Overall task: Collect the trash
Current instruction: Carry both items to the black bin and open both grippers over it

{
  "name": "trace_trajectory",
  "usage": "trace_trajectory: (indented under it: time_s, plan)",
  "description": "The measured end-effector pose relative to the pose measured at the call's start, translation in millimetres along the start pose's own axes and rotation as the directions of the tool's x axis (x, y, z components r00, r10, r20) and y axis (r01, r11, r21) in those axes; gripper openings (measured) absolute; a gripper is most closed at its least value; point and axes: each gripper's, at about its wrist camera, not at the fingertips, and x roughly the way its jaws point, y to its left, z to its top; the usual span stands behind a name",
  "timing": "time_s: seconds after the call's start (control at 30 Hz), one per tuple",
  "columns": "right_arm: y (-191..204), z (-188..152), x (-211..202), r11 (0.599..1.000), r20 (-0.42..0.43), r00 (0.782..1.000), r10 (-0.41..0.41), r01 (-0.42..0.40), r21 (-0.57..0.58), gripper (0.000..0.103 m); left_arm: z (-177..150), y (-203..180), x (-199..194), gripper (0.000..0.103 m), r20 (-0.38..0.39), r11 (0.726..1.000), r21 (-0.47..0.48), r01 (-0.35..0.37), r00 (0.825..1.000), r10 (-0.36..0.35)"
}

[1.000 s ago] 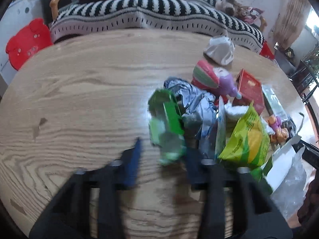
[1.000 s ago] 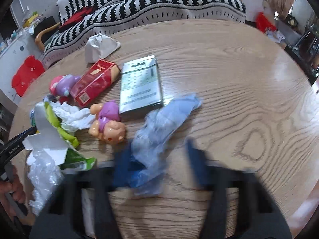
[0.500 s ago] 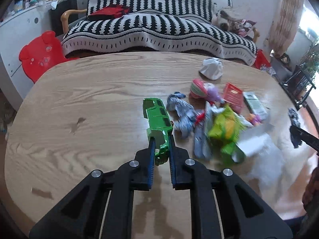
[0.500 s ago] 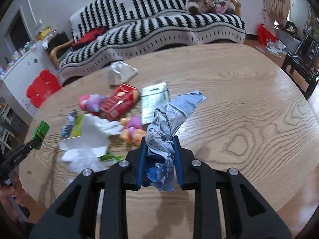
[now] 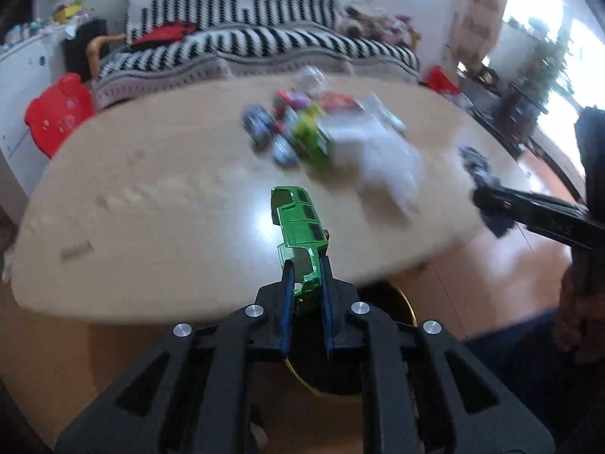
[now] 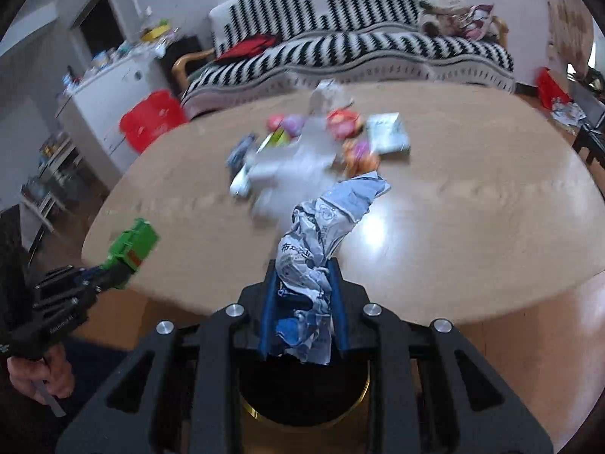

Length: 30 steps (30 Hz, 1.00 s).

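Observation:
My left gripper [image 5: 305, 265] is shut on a crushed green carton [image 5: 300, 223] and holds it off the near edge of the wooden table [image 5: 151, 196]. My right gripper [image 6: 302, 268] is shut on a crumpled blue-and-white wrapper [image 6: 325, 227], also off the near edge. A dark round bin with a gold rim [image 6: 302, 397] stands on the floor right under both grippers; it also shows in the left wrist view [image 5: 378, 374]. The green carton in the left gripper shows at the left of the right wrist view [image 6: 130, 244].
A blurred heap of trash and toys [image 6: 302, 143] lies mid-table, with a white bag [image 5: 382, 159], a red packet [image 6: 342, 121] and a pale flat pack [image 6: 389, 132]. A striped sofa [image 6: 359, 49] stands behind, a red stool [image 5: 56, 113] at left.
Both grippers have pulled back from the table with their loads, from over the tabletop to beyond its near edge, above the bin. The heap on the table now looks farther away.

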Motion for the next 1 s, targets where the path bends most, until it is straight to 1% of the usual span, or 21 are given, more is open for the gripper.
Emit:
trace_trajectory:
  time_s: [0.03, 0.1, 0.13, 0.17, 0.23, 0.33, 0.37, 0.47, 0.53, 0.57, 0.63, 0.7, 0.83, 0.93, 1.0]
  plan:
    - [5, -12, 0, 1.0, -0.02, 1.0, 0.012, -0.012, -0.008, 0.026, -15, -8, -1, 0.012, -0.019, 0.999, 0.01, 0.031, 0.999, -0.031]
    - [16, -36, 2, 0.999, -0.06, 0.998, 0.022, -0.023, -0.027, 0.026, -34, -19, 0, 0.012, -0.048, 0.998, 0.03, 0.056, 0.997, -0.055]
    - [21, -50, 6, 0.999, -0.09, 0.996, 0.024, -0.027, -0.034, 0.026, -47, -27, 3, 0.012, -0.078, 0.996, 0.045, 0.079, 0.994, -0.076]
    - [24, -59, 9, 0.999, -0.113, 0.993, 0.024, -0.029, -0.038, 0.026, -52, -30, 7, 0.012, -0.095, 0.995, 0.05, 0.089, 0.992, -0.084]
    - [28, -80, 20, 0.999, -0.18, 0.984, 0.022, -0.029, -0.04, 0.026, -72, -41, 21, 0.012, -0.17, 0.991, 0.058, 0.119, 0.979, -0.108]
    - [30, -102, 35, 0.999, -0.257, 0.966, 0.018, -0.025, -0.025, 0.026, -85, -45, 40, 0.012, -0.243, 0.99, 0.049, 0.133, 0.963, -0.118]
    - [29, -104, 39, 1.0, -0.272, 0.962, 0.014, -0.021, -0.023, 0.026, -86, -43, 48, 0.012, -0.267, 0.99, 0.038, 0.137, 0.956, -0.122]
    - [22, -100, 49, 1.0, -0.297, 0.955, 0.001, -0.003, -0.005, 0.026, -83, -36, 69, 0.012, -0.3, 0.994, -0.001, 0.113, 0.948, -0.108]
    - [14, -98, 61, 1.0, -0.321, 0.947, -0.005, 0.013, 0.021, 0.026, -78, -34, 81, 0.012, -0.312, 0.996, -0.004, 0.089, 0.946, -0.086]
    - [10, -96, 66, 0.999, -0.33, 0.944, -0.008, 0.021, 0.035, 0.026, -73, -36, 91, 0.012, -0.314, 0.997, 0.008, 0.076, 0.947, -0.069]
    - [8, -92, 77, 0.998, -0.348, 0.938, -0.01, 0.029, 0.048, 0.026, -67, -36, 102, 0.012, -0.3, 0.998, 0.035, 0.049, 0.953, -0.036]
    - [5, -91, 82, 0.998, -0.355, 0.935, -0.005, 0.028, 0.06, 0.026, -63, -35, 109, 0.012, -0.309, 0.998, 0.031, 0.05, 0.95, -0.038]
    - [4, -89, 83, 0.998, -0.351, 0.936, 0.004, 0.021, 0.067, 0.026, -65, -31, 118, 0.012, -0.343, 0.996, -0.031, 0.088, 0.935, -0.093]
    - [2, -86, 86, 0.997, -0.346, 0.938, 0.006, 0.023, 0.078, 0.026, -67, -31, 119, 0.012, -0.337, 0.997, -0.021, 0.078, 0.938, -0.081]
    - [1, -83, 85, 0.996, -0.343, 0.939, 0.015, 0.017, 0.09, 0.027, -68, -33, 119, 0.012, -0.335, 0.996, -0.041, 0.082, 0.938, -0.091]
